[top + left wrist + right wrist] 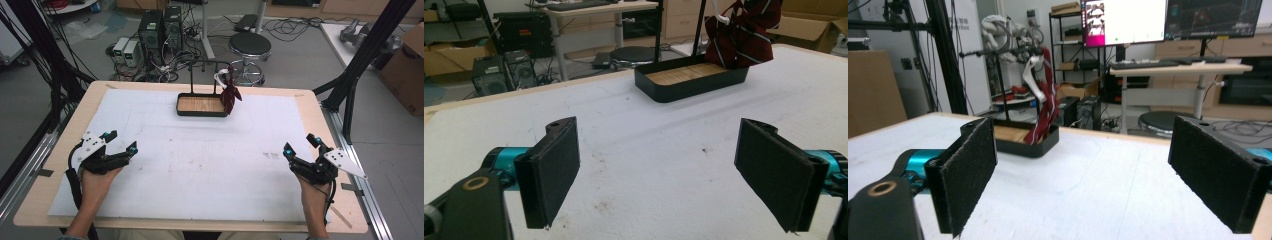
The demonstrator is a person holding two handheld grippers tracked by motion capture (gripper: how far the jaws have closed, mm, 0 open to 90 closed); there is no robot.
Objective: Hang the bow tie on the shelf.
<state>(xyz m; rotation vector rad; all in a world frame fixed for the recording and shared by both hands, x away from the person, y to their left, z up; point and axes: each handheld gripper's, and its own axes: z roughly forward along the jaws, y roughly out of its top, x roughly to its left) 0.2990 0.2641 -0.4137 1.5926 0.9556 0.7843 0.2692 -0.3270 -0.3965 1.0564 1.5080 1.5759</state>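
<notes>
Necktie (pixel 230 93) hangs lengthwise down from the rack (pixel 202 105), far ahead of both claws — your right gripper (pixel 300 145) and left gripper (pixel 121 140) sit about equally distant, jaws wide apart, holding nothing.

Tie (pixel 744 35) cut off by top edge in left gripper view, hanger top out of frame. Tie's lower end hidden behind tray (pixel 1040 145) wall in right gripper view. Forearms cropped at bottom edge, high view. Stripe pattern too small to read there.
</notes>
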